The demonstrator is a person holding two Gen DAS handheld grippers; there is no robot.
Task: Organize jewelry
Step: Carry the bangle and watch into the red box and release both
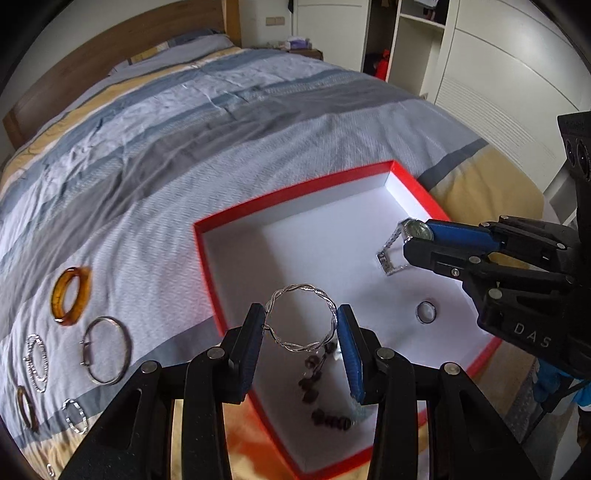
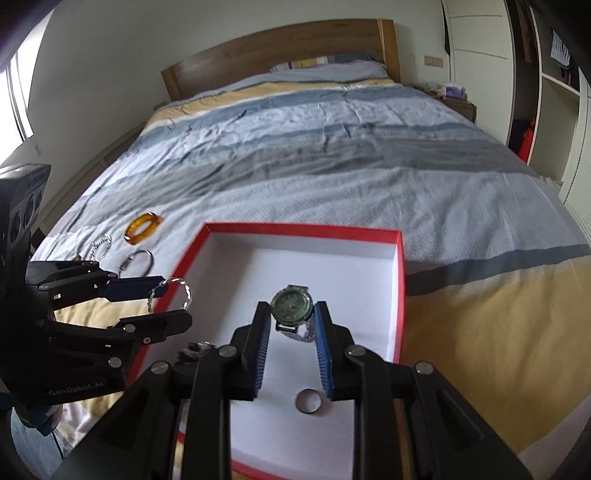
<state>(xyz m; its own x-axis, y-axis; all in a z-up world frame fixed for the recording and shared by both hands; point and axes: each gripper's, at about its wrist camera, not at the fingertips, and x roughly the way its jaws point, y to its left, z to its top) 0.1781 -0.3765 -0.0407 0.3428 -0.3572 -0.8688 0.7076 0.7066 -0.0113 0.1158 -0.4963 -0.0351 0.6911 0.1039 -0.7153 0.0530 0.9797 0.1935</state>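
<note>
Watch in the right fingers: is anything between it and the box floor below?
Nothing visible. The watch hangs over bare white floor of the box; the ring lies nearer the camera, clear of it.

This was a bedroom in a home; a wide bed (image 2: pixel 332 155) filled most of both views, spread with a striped cover in pale blue, grey and yellow; a wooden headboard (image 2: pixel 280 51) stood against a plain wall, with a pillow (image 2: pixel 332 68) laid at its foot; a low bedside table (image 2: pixel 456 101) held small clutter; white built-in wardrobes (image 1: pixel 491 74) lined one side, one section open on shelves and stored things; light switches (image 1: pixel 275 21) sat on the wall.
</note>
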